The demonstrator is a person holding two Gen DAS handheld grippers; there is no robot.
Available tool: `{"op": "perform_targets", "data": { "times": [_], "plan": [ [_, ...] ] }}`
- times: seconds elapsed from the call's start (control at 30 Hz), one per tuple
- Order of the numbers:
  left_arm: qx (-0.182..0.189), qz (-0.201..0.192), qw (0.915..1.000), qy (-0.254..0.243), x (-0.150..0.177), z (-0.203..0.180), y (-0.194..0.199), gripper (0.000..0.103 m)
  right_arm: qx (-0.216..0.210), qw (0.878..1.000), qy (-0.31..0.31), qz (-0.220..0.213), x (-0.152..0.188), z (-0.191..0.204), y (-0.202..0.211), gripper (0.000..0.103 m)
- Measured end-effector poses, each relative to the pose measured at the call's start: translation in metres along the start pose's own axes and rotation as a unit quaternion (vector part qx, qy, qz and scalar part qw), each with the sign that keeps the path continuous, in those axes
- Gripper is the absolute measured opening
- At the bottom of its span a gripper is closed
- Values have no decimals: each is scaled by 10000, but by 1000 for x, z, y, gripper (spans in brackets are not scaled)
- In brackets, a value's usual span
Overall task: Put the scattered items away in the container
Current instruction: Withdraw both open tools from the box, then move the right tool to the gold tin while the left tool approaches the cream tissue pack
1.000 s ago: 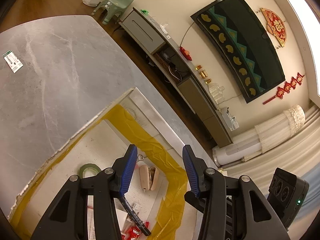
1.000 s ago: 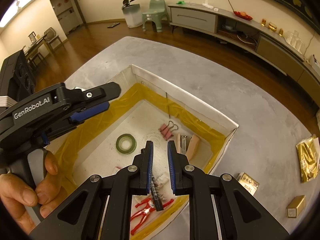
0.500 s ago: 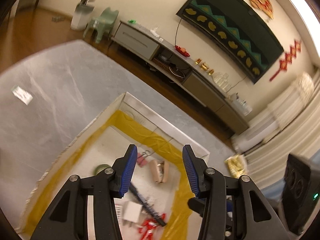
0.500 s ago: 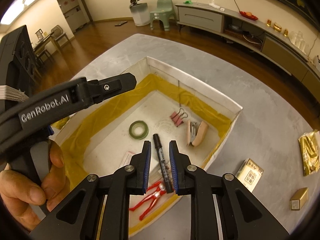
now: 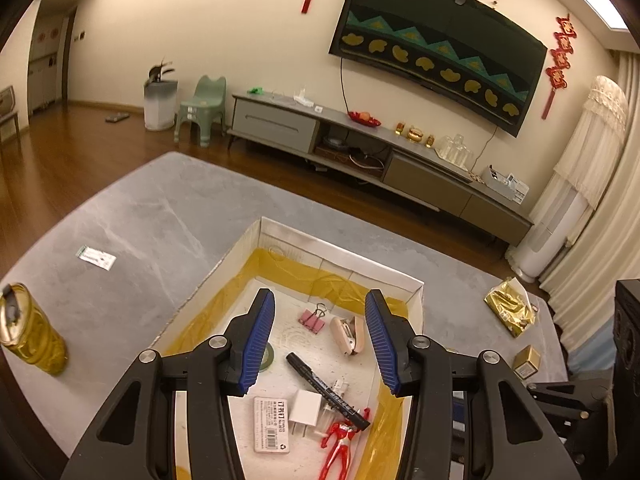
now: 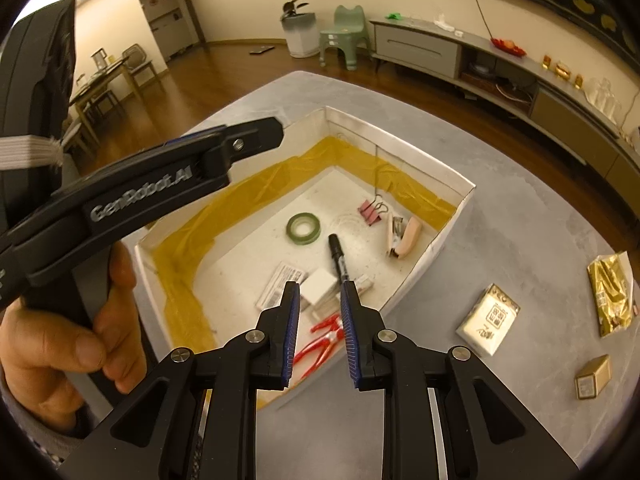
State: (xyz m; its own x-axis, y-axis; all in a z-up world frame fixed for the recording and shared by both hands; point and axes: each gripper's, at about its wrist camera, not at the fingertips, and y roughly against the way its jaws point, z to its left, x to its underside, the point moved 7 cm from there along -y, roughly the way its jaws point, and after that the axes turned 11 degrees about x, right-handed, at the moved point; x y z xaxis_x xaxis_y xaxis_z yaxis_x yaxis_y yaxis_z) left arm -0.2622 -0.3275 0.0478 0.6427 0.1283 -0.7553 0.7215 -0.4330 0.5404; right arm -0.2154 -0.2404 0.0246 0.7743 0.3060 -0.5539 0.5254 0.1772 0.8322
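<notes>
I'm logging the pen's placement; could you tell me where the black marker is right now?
In both wrist views the black marker lies inside the white box, between the green tape roll and the pink stapler.

Box [image 6: 432,240]: on the table [image 6: 520,208], about the middle.
In the box, far side: tape roll [image 6: 303,229] at left, binder clip [image 6: 371,211] to its right, stapler [image 6: 404,236] just right of the clip and near the right wall.
In the box, middle: marker [image 6: 338,258] — it lies from near the tape roll toward the near right corner.
In the box, near side: flat label pack [image 5: 271,424] at left, charger plug [image 5: 306,408] just beside it at right, toy figure [image 5: 340,446] nearest, under the marker's near end.
Right of the box, on the table: flat packet [image 6: 489,319], small box [image 6: 593,376] nearer, foil bag [image 6: 612,294] further right.
Left of the box: paper slip [image 5: 96,257] — and a can [image 5: 30,330] at the left table edge.
</notes>
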Motion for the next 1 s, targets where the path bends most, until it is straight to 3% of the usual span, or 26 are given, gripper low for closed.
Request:
{"op": "perform_targets", "data": {
  "times": [0.3, 0.5, 0.67, 0.8, 1.0],
  "plan": [
    [-331, -306, 9982, -383, 3, -18, 28, 48, -131, 9997, 136, -157, 25, 12, 23, 25],
    [-781, -631, 9917, -801, 1, -29, 48, 48, -205, 9996, 65, -178, 43, 6, 29, 26],
    [-878, -701, 9880, -1063, 4, -44, 53, 48, -269, 9995, -67, -173, 58, -4, 33, 26],
    [-789, -686, 9875, -1179, 9, -57, 55, 50, -352, 9991, -147, -194, 73, -12, 40, 26],
    [-289, -482, 9908, -1233, 25, -87, 49, 50, -475, 9977, -364, -316, 95, -31, 55, 27]
  ]
}}
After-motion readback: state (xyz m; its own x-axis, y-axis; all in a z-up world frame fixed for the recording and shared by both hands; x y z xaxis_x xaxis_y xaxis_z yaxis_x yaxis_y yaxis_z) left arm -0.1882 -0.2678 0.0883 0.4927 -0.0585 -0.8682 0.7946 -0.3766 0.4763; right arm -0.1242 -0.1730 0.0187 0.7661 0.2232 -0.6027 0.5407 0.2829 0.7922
